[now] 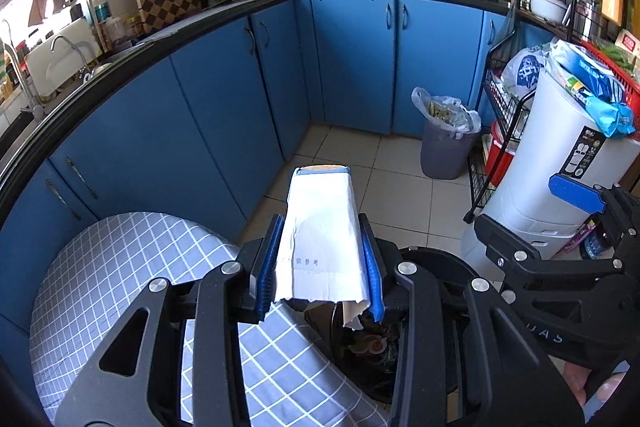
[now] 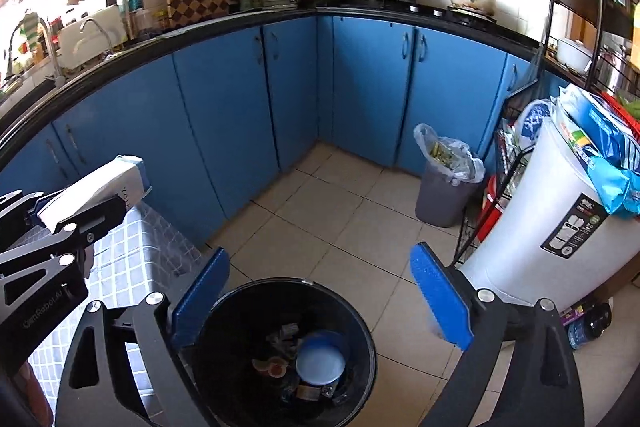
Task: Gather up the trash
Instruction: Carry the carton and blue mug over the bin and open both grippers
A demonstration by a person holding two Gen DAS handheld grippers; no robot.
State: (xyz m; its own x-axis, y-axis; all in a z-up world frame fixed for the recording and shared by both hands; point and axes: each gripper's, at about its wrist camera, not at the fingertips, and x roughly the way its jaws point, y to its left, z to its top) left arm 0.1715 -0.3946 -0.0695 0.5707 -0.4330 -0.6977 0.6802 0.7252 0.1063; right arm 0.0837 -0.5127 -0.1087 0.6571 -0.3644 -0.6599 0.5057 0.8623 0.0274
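My left gripper [image 1: 322, 259] is shut on a white paper carton [image 1: 322, 227] with a torn near end and a blue far end. It holds the carton in the air above the rim of a black trash bin [image 1: 436, 259]. The carton also shows at the left of the right wrist view [image 2: 96, 187]. My right gripper [image 2: 320, 291] is open and empty, its blue pads [image 2: 440, 303] spread above the black bin [image 2: 240, 299], which holds a blue lid, food scraps and wrappers.
A table with a grey checked cloth [image 1: 120, 267] stands to the left of the bin. A grey bin with a plastic liner [image 2: 448, 179] stands by the blue cabinets [image 2: 224, 115]. A white appliance [image 2: 552, 227] and a wire rack [image 2: 512, 163] are at right.
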